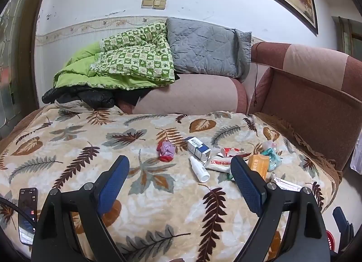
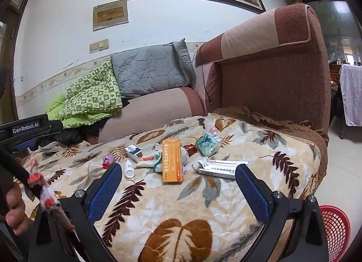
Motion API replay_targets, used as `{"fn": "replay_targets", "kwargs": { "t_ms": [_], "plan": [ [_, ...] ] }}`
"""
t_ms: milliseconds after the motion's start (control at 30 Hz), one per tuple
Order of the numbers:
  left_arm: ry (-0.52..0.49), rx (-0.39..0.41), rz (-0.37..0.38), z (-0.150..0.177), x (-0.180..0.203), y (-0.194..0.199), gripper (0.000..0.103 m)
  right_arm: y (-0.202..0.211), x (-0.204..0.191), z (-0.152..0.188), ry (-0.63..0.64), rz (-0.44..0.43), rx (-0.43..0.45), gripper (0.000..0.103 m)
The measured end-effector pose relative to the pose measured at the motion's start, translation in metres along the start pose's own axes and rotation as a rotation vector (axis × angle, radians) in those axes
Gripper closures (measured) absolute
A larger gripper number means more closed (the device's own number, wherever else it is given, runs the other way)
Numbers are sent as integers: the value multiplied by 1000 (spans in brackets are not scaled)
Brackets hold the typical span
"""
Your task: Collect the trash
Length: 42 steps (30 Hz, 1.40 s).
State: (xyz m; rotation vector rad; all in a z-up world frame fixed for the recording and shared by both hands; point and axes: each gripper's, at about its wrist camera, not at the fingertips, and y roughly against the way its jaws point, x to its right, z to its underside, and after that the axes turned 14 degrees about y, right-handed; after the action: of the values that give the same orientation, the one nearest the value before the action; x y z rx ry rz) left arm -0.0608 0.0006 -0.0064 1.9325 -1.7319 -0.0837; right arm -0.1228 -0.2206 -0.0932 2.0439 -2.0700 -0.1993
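Left wrist view. Left tongs (image 1: 178, 160) spread wide, nothing between them, above leaf-print blanket (image 1: 67, 148). Trash clustered on blanket, ahead and to the right:
- crumpled purple wrapper (image 1: 166, 150)
- blue-white box (image 1: 198, 148)
- white bottle (image 1: 199, 169), lying on its side
- white sachet (image 1: 218, 164)
- orange box (image 1: 259, 164), partly behind one finger
- teal packet (image 1: 272, 156)
- long white box (image 1: 287, 185)

Phone (image 1: 27, 214) at near left, well apart from the cluster. Judged not trash; leave alone.

Right wrist view. Right tongs (image 2: 178, 168) also spread, empty. Orange box straight ahead, long white box just beside the right-hand finger. Dark red wrapper (image 2: 191, 148) between orange box and teal packet. Red basket (image 2: 334, 228) low at right, off the blanket edge; probably the destination.

Step in hand, as judged: first pick.
- Start with orange box using right tongs, nearest to it and to the basket.
- Close across the narrow width, not the length.
- Press lightly, since the plush likely gives.
- Lift clear of neighbours before swinging to basket.
- Leave crumpled wrapper and bottle to left tongs.

Count:
- boxes 3
- bottle 1
- sachet 1
- teal packet 1
- purple wrapper 1
- red wrappers at least 1, pile hides more
- basket 1
- phone 1
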Motion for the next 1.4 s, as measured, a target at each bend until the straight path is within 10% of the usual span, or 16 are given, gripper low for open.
{"fn": "replay_targets", "kwargs": {
  "t_ms": [1400],
  "plan": [
    [7,23,4,-4,7,5,13,10,1,-1,0,24,26,1]
  ]
}}
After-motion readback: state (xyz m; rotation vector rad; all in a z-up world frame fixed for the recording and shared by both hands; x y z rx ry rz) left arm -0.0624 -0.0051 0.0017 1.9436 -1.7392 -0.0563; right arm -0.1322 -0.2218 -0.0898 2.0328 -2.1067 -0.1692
